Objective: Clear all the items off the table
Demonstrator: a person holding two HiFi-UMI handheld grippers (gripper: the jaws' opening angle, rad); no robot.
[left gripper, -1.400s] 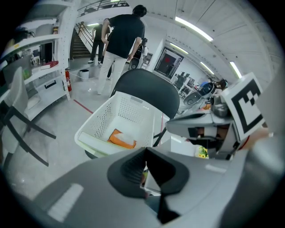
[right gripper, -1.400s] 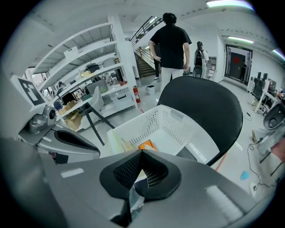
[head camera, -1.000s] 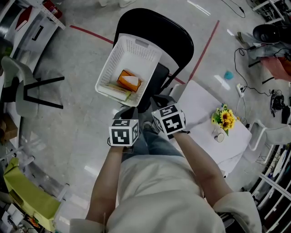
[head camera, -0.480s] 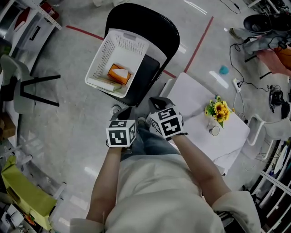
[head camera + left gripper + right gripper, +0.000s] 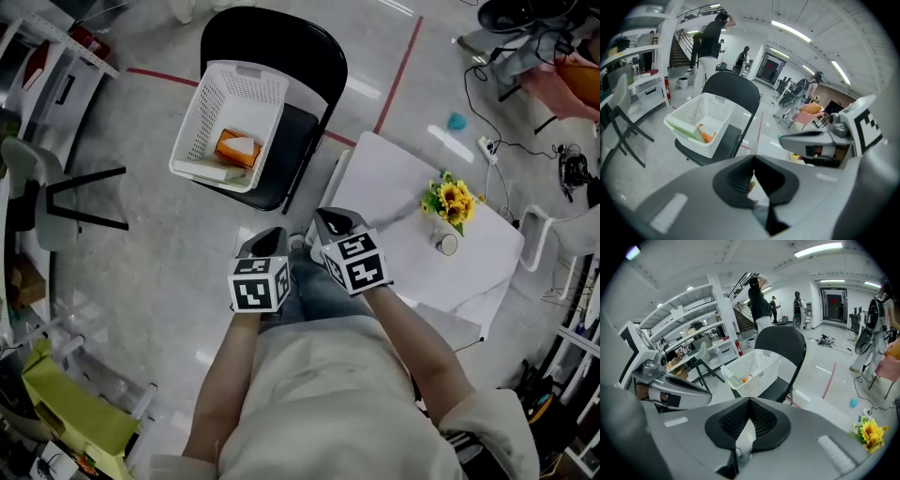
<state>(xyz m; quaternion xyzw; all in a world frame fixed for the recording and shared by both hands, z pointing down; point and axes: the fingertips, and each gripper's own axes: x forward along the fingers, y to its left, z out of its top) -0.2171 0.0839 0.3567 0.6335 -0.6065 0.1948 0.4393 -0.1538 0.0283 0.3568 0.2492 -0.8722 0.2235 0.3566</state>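
Upper left of the head view, and a white basket (image 5: pixel 195 120) sits on the seat of a black chair (image 5: pixel 295 141), with an orange pack (image 5: pixel 236 148) and a pale flat item lying inside it; moving to the centre, the left gripper (image 5: pixel 269 242) hangs over the grey floor, jaws pressed together with nothing between them, and its own view agrees, pads meeting on empty air; just to its right, almost side by side, the right gripper (image 5: pixel 337 222) is closed up tight too and carries nothing, its tips near the lower left edge of the white table (image 5: pixel 394 183); further right, on that table, a bunch of sunflowers (image 5: pixel 448 199) stands with a small round container (image 5: pixel 449 245) just below it in the frame; whether the two touch is hard to say; the basket and the table stand well apart.
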